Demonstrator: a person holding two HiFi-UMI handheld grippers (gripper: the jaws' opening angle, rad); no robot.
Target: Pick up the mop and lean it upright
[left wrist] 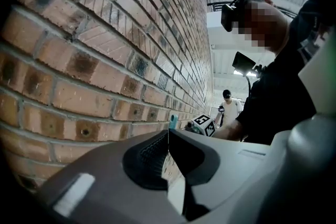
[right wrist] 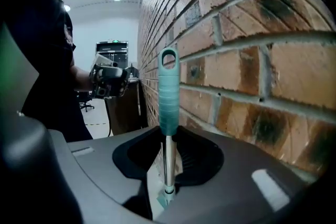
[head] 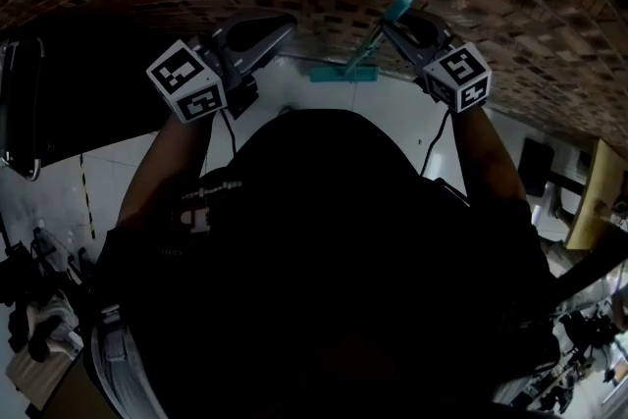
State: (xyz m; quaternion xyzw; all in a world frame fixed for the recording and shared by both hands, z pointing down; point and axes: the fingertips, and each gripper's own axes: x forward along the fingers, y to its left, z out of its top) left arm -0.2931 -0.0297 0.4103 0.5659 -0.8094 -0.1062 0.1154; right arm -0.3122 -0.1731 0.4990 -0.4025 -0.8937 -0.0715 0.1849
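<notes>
Right gripper (right wrist: 168, 136) is clamped on the mop (right wrist: 168, 97), jaws pinching the bare pole just under the teal grip, and the mop stands nearly upright close beside the wall (right wrist: 252, 86). Whether the handle top touches the brick, no view shows. Down in the head view the mop's head sits on the floor (head: 412, 108) right at the edge where it meets the wall. Left gripper (left wrist: 168, 136) is up alongside, jaws pressed together on nothing. Here's the danger as I read it: let go before the handle rests on brick and the mop may topple back toward the person. That floor looks smooth too, so the head could skid out, or the round handle could slide sideways along the wall.
</notes>
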